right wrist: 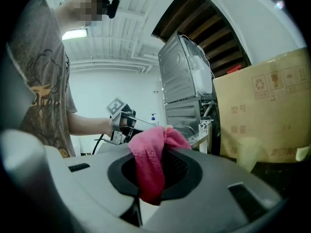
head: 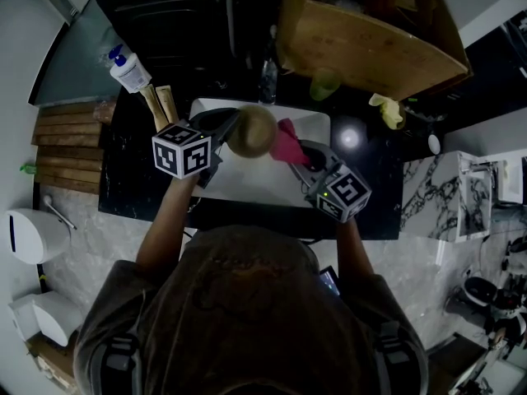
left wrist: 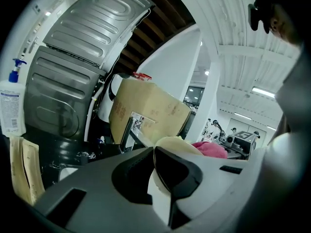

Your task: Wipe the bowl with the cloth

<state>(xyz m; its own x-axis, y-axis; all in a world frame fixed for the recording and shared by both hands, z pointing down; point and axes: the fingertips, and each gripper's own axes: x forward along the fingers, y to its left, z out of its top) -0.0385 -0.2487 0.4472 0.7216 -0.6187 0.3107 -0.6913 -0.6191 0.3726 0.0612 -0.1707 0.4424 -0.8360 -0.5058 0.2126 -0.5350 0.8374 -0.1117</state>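
The person stood over a white sink (head: 317, 126) set in a black counter (head: 132, 188), with a gripper in each hand. The left gripper (head: 224, 130) held the tan bowl (head: 251, 130) over the basin. In the left gripper view its jaws were clamped on the bowl's pale rim (left wrist: 177, 142), one dark pad inside the rim and the other outside.

The right gripper (head: 300, 156) came in from the other side, and its jaws were closed on a bunched pink cloth (head: 286, 142). In the right gripper view the cloth (right wrist: 150, 164) stuck out above the jaws and hung down between them. From the head view the cloth lay against the bowl's right side (touching it, as far as that view could show). A bit of the pink fabric also showed just behind the bowl in the left gripper view.

Behind the sink stood a faucet (head: 268, 76), and past that a large cardboard box (head: 370, 31) with a yellow-green cup (head: 324, 83) just in front of it. A white pump bottle (head: 128, 68) stood at the counter's back left corner. Something crumpled and yellow (head: 389, 109) lay on the counter to the right of the sink.
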